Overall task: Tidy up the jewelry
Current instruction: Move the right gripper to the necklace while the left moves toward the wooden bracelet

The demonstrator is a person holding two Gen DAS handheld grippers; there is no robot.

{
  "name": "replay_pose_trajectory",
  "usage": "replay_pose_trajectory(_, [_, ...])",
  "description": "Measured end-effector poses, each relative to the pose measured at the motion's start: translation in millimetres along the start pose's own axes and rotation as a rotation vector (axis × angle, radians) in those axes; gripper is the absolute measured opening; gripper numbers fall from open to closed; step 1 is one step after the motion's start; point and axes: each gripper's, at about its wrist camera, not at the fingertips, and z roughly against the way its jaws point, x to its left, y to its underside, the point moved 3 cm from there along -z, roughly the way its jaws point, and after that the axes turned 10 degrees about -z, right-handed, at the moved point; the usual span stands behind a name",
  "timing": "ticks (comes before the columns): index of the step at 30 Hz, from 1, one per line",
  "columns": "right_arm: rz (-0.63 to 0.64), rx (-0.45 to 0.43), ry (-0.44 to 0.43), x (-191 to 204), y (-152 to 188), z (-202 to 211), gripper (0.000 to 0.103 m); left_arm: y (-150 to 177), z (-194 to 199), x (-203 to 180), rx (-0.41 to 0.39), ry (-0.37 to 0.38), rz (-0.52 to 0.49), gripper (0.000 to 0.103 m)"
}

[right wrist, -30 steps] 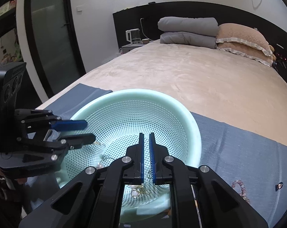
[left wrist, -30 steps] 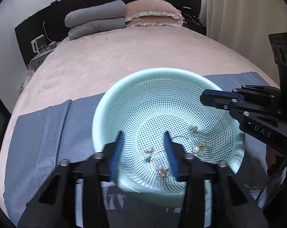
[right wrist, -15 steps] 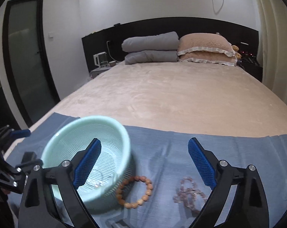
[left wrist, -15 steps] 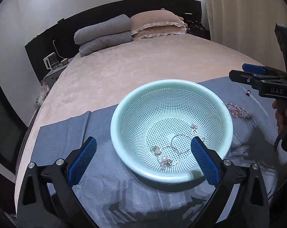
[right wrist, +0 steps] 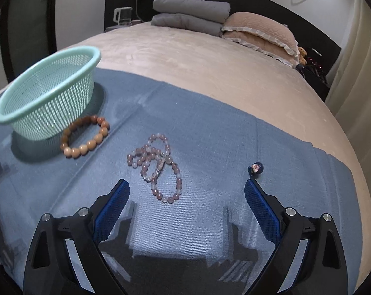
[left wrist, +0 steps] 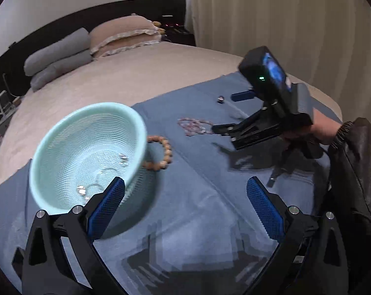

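Right gripper (right wrist: 186, 204) has its fingers spread wide with nothing in them, and the pink bead strand (right wrist: 157, 166) lies on the blue cloth (right wrist: 210, 132) just ahead, between the tips. Left gripper (left wrist: 185, 202) is spread empty too, beside the mint basket (left wrist: 62, 137), which touches the orange bracelet (right wrist: 86, 139).

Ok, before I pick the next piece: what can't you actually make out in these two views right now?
- Pieces inside the basket: left wrist view is motion-blurred, only glints; count unclear. Right wrist view shows just its outer wall.
- Brown bead bracelet: its far side is hidden behind the basket.
- Small dark charm: too small to identify.
- Pink bead strand: loops overlap; one strand or two, unclear.
- Right gripper: blurred in the left wrist view.
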Motion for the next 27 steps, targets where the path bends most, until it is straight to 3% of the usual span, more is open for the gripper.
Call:
replay_pose_trajectory(3, [0.024,0.022,-0.026,8.3,5.6,-8.4,0.090,-6.9,-17.2,-20.5,-0.005,0.044,-0.039,0.097])
replay_pose_trajectory(6, [0.021,0.070,-0.065,13.3,11.0,-22.8,0.090,-12.1,-40.9,-29.3,0.014,0.007,-0.076,0.097])
replay_pose_trajectory(13, [-0.155,0.042,-0.068,-14.2,-6.9,-35.3,0.090,-13.9,-84.2,-13.9,0.013,-0.057,-0.097,0.097])
replay_pose_trajectory(17, [-0.138,0.079,-0.080,-9.7,-10.2,-50.9,0.090,-21.8,-95.4,-4.4,-0.012,-0.095,-0.133,0.097])
replay_pose_trajectory(20, [-0.142,0.077,-0.100,-9.5,-13.6,-53.8,0.090,-27.1,-108.2,-4.0,0.014,-0.142,-0.164,0.097])
replay_pose_trajectory(27, [-0.159,0.084,-0.140,-14.6,-16.3,-59.7,0.091,-33.5,-124.9,-16.0,0.035,-0.144,-0.221,0.096])
